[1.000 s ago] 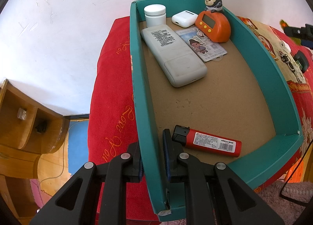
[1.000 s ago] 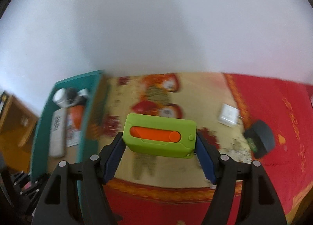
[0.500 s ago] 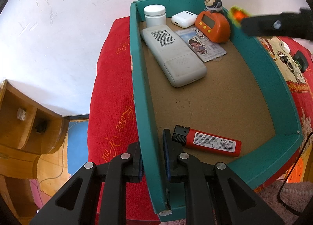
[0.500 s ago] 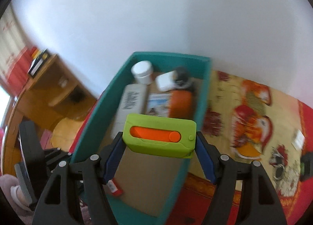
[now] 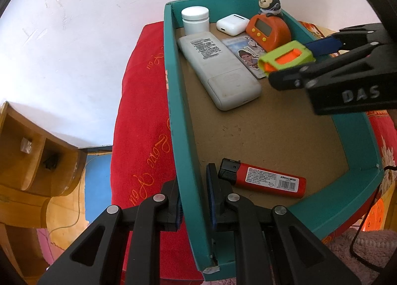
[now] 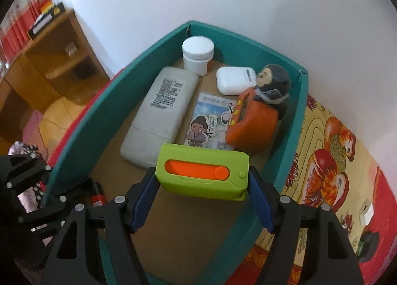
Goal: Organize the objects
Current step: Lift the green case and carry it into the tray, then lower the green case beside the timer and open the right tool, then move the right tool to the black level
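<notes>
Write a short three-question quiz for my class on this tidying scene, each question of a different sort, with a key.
1. True or false: the left gripper is clamped on a side wall of the teal box.
2. What does the right gripper hold? A) the red lighter B) the green and orange case C) the white remote
3. Fill in: the white jar stands in a far ______ of the box, next to the earbud case.

Key
1. True; its jaws pinch the wall from both sides.
2. B; it hangs above the box floor, near the orange clock.
3. Corner.
</notes>
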Available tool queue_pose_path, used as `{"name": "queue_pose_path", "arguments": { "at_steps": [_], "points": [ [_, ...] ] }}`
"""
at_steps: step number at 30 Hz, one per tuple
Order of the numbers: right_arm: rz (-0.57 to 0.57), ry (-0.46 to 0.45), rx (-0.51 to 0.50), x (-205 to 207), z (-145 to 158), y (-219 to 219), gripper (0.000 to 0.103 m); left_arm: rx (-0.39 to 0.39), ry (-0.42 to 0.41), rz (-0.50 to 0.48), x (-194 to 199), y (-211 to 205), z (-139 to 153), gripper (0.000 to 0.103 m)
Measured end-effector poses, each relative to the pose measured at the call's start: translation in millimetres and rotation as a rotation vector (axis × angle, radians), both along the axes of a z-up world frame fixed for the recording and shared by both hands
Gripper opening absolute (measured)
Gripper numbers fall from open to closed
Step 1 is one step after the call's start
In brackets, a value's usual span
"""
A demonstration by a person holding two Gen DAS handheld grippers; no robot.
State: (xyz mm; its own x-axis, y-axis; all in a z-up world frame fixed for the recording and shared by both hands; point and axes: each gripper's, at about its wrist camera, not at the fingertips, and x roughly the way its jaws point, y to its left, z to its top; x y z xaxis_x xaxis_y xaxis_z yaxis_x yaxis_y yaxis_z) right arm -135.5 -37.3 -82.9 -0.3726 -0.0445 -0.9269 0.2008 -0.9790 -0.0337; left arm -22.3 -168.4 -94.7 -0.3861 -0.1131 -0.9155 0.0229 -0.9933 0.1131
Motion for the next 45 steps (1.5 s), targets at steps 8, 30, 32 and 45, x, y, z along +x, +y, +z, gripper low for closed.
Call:
{"name": "queue_pose_path", "arguments": {
  "at_steps": [8, 30, 32, 45],
  "points": [
    [0.038, -0.064, 0.114, -12.8, -18.2, -14.1, 0.071, 0.001, 0.001, 0.002, -0.7, -0.8, -0.2, 0.015],
    [0.048, -0.021, 0.147, -7.3, -6.6, -10.3, 0.075, 0.001, 0.0, 0.001, -0.2, -0.8, -0.1, 0.015],
    [0.039, -0.01, 0.128, -3.7, -1.9, -5.1, 0.075, 0.002, 0.0, 0.002, -0.7, -1.1, -0.4, 0.015],
    [-0.081, 0.038, -0.056, 6.3, 32.7, 21.6, 0.075, 0.006, 0.0, 0.004, -0.6, -4.6, -1.0, 0.015]
  ]
}}
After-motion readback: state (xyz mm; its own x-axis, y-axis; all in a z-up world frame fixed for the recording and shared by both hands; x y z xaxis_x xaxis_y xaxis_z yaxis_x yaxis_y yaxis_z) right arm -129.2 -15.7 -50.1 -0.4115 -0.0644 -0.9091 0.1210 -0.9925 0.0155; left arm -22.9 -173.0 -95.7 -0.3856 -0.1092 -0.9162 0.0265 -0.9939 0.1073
